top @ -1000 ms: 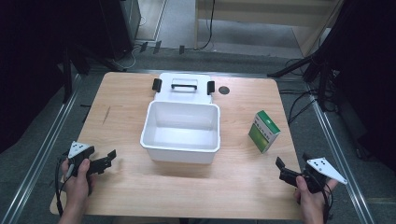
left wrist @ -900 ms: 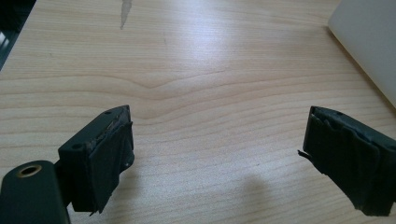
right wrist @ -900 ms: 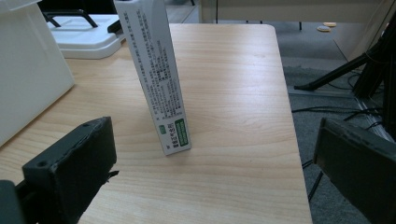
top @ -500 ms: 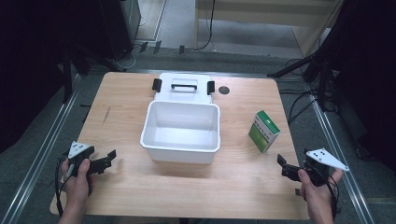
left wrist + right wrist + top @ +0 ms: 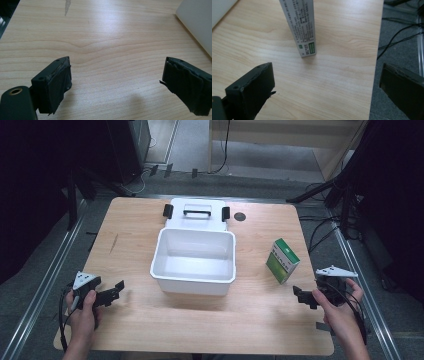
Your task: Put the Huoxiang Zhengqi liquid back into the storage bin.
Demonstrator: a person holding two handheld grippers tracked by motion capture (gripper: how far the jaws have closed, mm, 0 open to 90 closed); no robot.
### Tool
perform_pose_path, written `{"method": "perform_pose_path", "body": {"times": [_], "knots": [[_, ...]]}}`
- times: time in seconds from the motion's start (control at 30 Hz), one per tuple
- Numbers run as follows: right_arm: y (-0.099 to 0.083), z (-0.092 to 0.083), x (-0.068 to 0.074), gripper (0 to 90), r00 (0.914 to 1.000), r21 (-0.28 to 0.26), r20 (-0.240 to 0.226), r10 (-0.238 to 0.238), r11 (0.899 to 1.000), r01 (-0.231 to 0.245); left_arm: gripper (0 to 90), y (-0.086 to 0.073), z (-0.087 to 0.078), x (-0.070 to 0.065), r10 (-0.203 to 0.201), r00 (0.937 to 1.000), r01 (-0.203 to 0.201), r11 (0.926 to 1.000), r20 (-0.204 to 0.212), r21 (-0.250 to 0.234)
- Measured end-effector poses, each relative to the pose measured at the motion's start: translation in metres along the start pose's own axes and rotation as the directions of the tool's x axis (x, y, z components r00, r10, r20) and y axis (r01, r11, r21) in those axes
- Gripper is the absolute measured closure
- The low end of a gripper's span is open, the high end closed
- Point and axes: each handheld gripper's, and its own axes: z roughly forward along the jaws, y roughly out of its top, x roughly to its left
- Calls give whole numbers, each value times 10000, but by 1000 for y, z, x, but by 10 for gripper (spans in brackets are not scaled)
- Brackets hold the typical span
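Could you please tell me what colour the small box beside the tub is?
Green and white; the small box shows best in the high view.

Looks like a lab or test room, not a home. A plain wooden worktop (image 5: 140,220) sits on a grey floor (image 5: 45,270) w/ metal rails (image 5: 47,275) along both sides. Black cables (image 5: 320,232) trail over the floor at the right (more near the back wall), and dark stands and equipment (image 5: 120,145) ring the worktop. Surroundings are dim, light falling mostly on the worktop.
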Motion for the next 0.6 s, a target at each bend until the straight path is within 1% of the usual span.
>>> {"method": "perform_pose_path", "body": {"times": [0.13,0.23,0.37,0.43,0.6], "knots": [[9,2,1,0,9997,726,-40,-248,9970,251,92,0,0,0,8,10000,-8,10000,4,6],[17,4,2,0,9991,1183,-78,-428,9920,435,92,0,0,0,0,10000,0,10000,9,15],[27,5,3,0,9973,1726,-155,-715,9823,731,93,0,0,0,-4,10000,4,10000,5,18],[32,6,4,0,9960,1927,-250,-854,9772,886,92,0,0,0,-10,10000,10,10000,8,18],[42,7,8,0,9940,2367,-249,-1067,9654,1095,92,0,0,0,-17,10000,17,10000,27,21]]}}
